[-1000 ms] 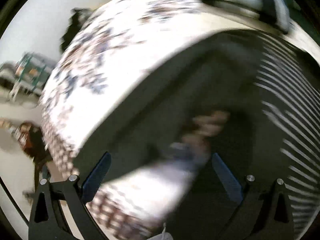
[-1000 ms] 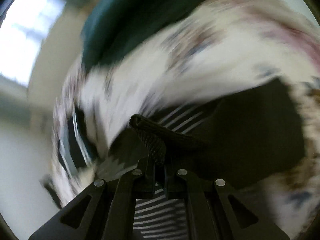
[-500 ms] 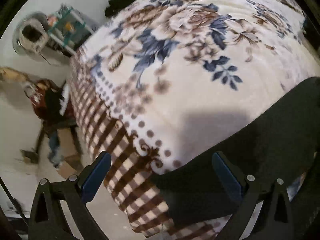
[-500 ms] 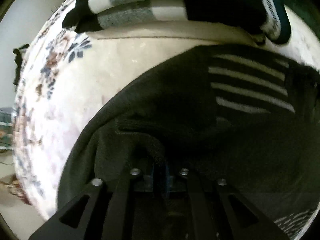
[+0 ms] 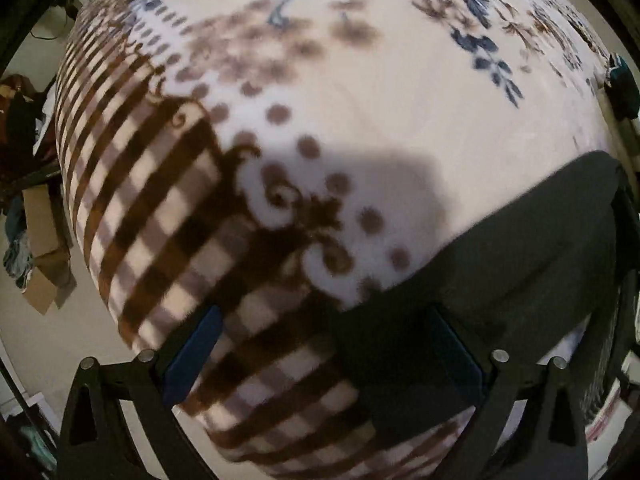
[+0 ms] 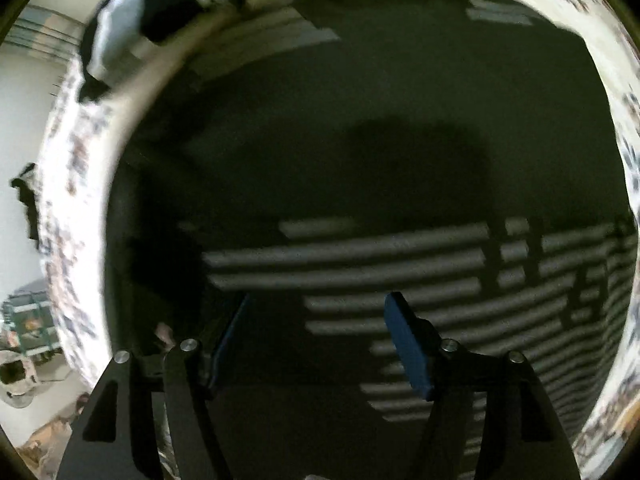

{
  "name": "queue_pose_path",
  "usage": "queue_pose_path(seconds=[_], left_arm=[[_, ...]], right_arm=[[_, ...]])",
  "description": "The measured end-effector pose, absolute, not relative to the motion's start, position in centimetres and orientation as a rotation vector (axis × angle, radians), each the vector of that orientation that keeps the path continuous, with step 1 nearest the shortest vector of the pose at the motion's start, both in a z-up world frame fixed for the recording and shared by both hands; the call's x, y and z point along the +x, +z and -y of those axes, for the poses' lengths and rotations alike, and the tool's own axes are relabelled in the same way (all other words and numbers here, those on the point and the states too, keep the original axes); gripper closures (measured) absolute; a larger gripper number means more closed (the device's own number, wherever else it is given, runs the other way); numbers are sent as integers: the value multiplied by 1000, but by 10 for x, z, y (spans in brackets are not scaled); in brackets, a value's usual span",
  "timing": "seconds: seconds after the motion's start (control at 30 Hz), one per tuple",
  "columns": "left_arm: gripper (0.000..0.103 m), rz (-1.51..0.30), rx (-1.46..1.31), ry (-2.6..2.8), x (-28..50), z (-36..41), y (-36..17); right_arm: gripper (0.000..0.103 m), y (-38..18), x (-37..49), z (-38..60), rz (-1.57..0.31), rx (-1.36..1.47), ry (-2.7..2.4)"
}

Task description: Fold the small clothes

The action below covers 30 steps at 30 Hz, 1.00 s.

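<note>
A dark garment with grey stripes [image 6: 360, 140] lies spread on the flowered blanket [image 6: 72, 168] and fills the right wrist view. My right gripper [image 6: 318, 340] hovers over it, its jaws opening, with nothing pinched between its blue pads. In the left wrist view the same dark garment [image 5: 520, 260] lies at the lower right, on the blanket [image 5: 360, 100]. My left gripper [image 5: 320, 352] points down at the garment's near corner, jaws wide but closing. The corner lies between the fingers, and the pads do not press on it.
A pile of folded clothes [image 6: 160, 8] sits on the blanket beyond the garment. The bed's edge, with its brown check border [image 5: 132, 240], drops to the floor at the left. A cardboard box [image 5: 40, 248] and clutter stand there. A teal item [image 5: 620, 84] lies at the far right.
My right gripper was shut on a fold of the dark garment and has let it go and spread its jaws. My left gripper came down closer to the garment's corner at the blanket's edge.
</note>
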<state>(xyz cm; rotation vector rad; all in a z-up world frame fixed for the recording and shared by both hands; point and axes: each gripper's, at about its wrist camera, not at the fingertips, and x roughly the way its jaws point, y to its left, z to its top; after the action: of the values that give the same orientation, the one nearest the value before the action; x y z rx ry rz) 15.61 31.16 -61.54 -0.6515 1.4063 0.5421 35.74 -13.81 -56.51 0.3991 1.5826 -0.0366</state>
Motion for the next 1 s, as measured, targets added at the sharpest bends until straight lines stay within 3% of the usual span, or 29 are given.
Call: queue_pose_path(seconds=[0.03,0.07,0.1,0.13,0.37,0.53,0.67,0.7,0.73,0.8,1.0], left_arm=[[39,-1375,-644,556,158,-310,-611],[55,-1361,-632,562,161,-309,-607],[90,-1341,-621,557,166,-309,-598],[101,-1327,-625,562,167,-313,-591],[101,-1007,-720,601,205,-394,-504],[100,-838,-784,696,235,-478,-494],[98,-797,-977,658,225,-500,-504],[88,-800,-1011,651,221,-493,-510],[65,-814,-1050,625,215,-486,-518],[30,-837,-1119,592,204,-462,-538],[30,-843,-1441,564,194,-415,-616]], right_arm=[[33,-569,353,137,-1592,397,-42],[33,-573,349,136,-1601,399,-44],[33,-575,347,133,-1605,401,-37],[33,-576,344,130,-1609,392,-32],[33,-578,353,80,-1612,352,8],[33,-574,372,46,-1517,280,-49],[31,-574,388,33,-1491,279,-162],[25,-574,390,34,-1487,300,-167],[23,-573,390,35,-1484,317,-168],[21,-571,390,38,-1481,327,-163],[21,-570,388,56,-1478,337,-185]])
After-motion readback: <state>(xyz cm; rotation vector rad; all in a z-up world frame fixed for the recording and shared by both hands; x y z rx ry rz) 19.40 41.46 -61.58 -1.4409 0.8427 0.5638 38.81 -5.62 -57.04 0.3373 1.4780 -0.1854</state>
